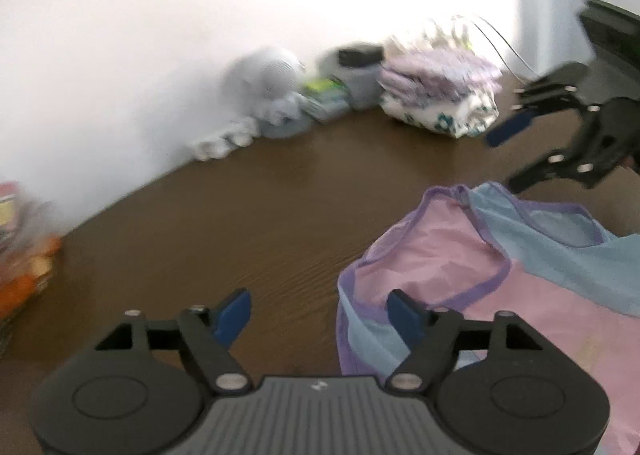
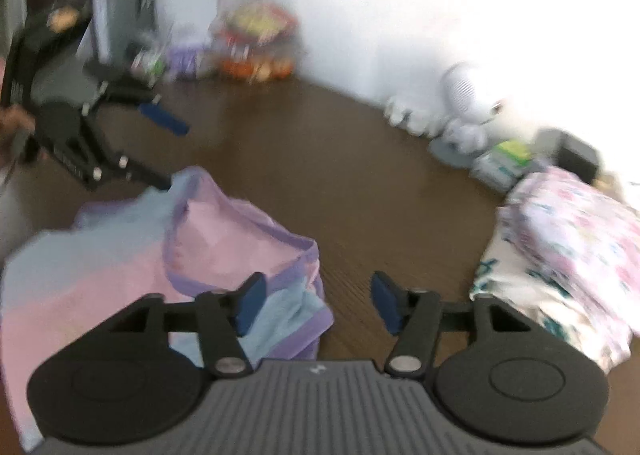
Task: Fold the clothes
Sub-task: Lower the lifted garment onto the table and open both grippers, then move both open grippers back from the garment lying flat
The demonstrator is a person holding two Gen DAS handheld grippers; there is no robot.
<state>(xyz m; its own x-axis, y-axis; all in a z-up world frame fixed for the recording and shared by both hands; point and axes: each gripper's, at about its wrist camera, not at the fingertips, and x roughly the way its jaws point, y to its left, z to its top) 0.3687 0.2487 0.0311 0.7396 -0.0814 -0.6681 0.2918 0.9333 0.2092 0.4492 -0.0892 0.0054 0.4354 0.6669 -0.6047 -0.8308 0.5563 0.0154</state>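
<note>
**Loose garment, both tools released**

The pink and blue sleeveless top (image 1: 500, 263) lies rumpled on the brown surface (image 1: 240, 195), between the two tools. The left tool (image 1: 320, 315) and the right tool (image 2: 316, 303) are both seen spread wide, nothing clamped. A single layer could be missed at the purple-trimmed armhole, spoiling the fold. The stack of folded clothes (image 2: 568, 247) nearby could be knocked by a wide sweep.
</note>
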